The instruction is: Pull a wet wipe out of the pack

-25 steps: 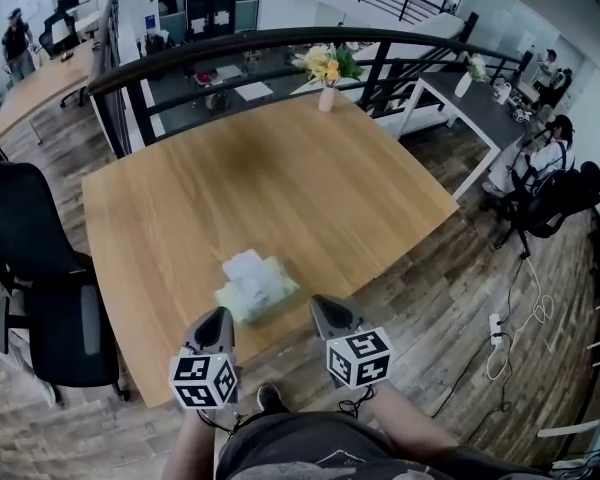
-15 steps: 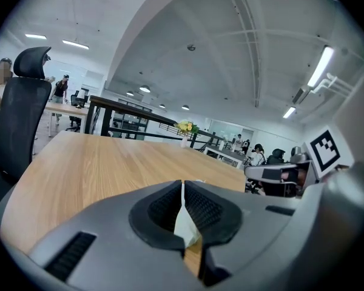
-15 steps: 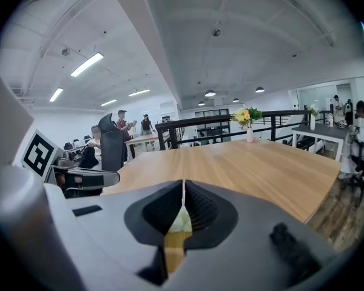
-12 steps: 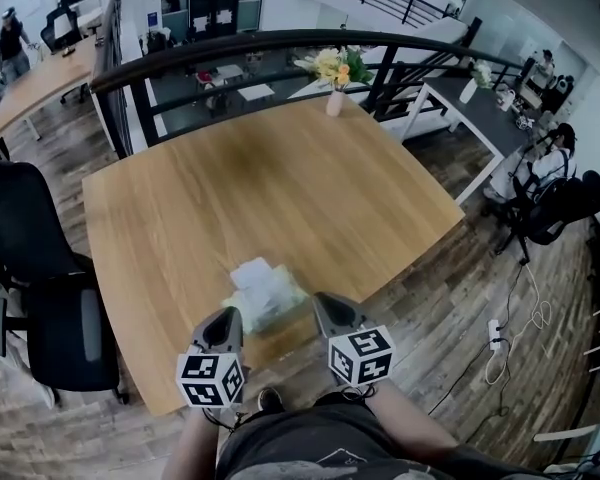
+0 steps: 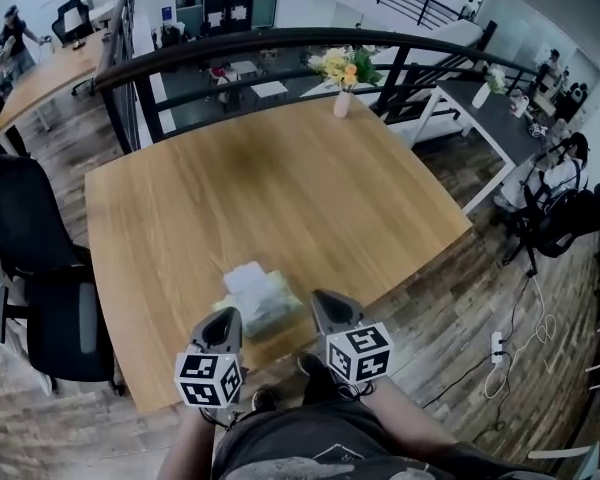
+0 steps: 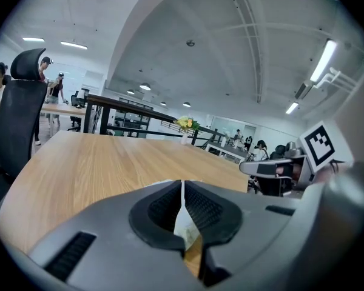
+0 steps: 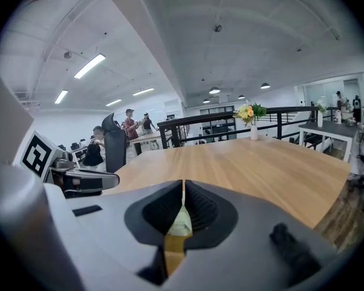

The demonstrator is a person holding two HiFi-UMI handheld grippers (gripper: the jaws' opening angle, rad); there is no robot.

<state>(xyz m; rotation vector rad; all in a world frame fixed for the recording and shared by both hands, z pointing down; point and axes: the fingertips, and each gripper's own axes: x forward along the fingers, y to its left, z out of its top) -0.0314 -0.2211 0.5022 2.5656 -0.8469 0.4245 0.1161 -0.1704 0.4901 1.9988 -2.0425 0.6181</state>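
Note:
The wet wipe pack (image 5: 258, 298), pale green with a white wipe on top, lies on the wooden table (image 5: 280, 188) near its front edge. My left gripper (image 5: 225, 314) is shut just left of the pack's near end, with nothing held. At the pack's right side my right gripper (image 5: 319, 297) is also shut and empty. In the left gripper view the left gripper (image 6: 182, 183) has its jaws together, and a sliver of the pack (image 6: 186, 228) shows below them. The right gripper (image 7: 183, 183) likewise shows the pack (image 7: 179, 224) through the slit under its shut jaws.
A vase of flowers (image 5: 342, 80) stands at the table's far edge, by a dark railing (image 5: 280, 38). A black office chair (image 5: 40, 298) is left of the table. A white table (image 5: 480, 118) and seated people are to the right. The table's front edge runs under my grippers.
Both grippers have edged forward toward the table and now flank the near end of the pack. Their jaws stay shut.

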